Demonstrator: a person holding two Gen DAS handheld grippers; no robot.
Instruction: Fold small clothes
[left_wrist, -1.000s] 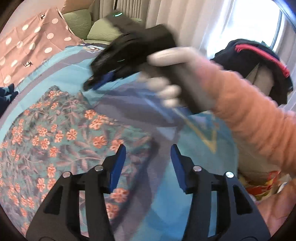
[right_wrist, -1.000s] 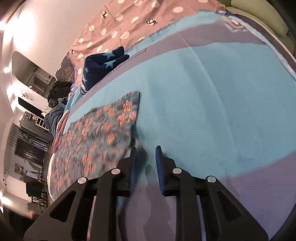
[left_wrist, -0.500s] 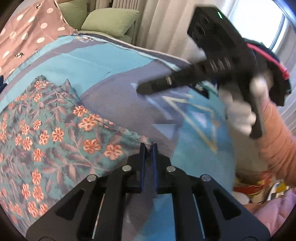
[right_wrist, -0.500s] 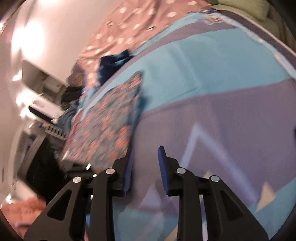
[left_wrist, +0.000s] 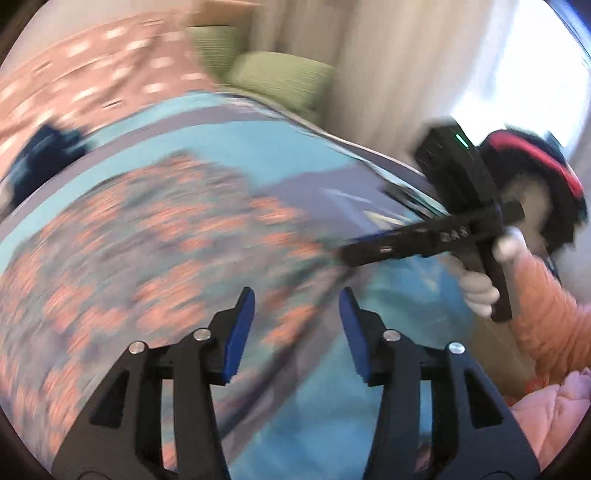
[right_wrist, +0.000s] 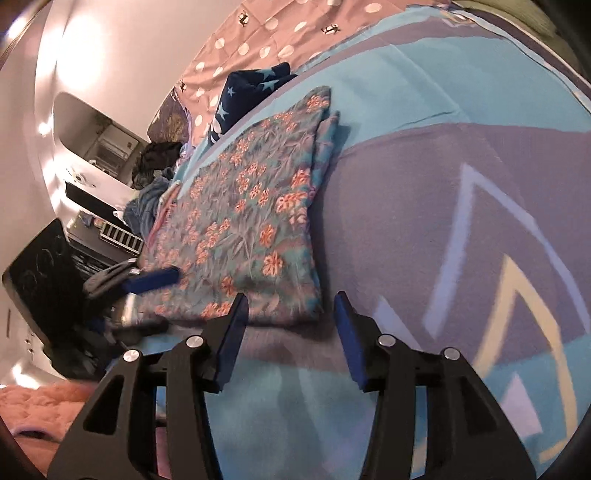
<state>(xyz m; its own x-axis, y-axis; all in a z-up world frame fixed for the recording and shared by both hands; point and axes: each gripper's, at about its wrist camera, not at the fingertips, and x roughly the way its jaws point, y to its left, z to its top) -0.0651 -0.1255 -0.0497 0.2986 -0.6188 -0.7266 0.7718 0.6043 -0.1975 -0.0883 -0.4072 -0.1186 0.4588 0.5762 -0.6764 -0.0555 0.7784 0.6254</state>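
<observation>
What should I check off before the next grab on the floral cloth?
1. Left gripper open, nothing between its fingers: ok.
2. Right gripper open, nothing held: ok.
3. Floral cloth lies flat and folded on the blue bedspread, near edge just ahead of the right gripper: ok.
4. Layers at the far corner line up: not ok, a lower layer sticks out past the top one.
5. Left wrist view sharp enough to aim: not ok, heavy motion blur.
6. Dark star-print garment apart from the floral cloth: cannot tell, they meet or overlap in the right wrist view.
</observation>
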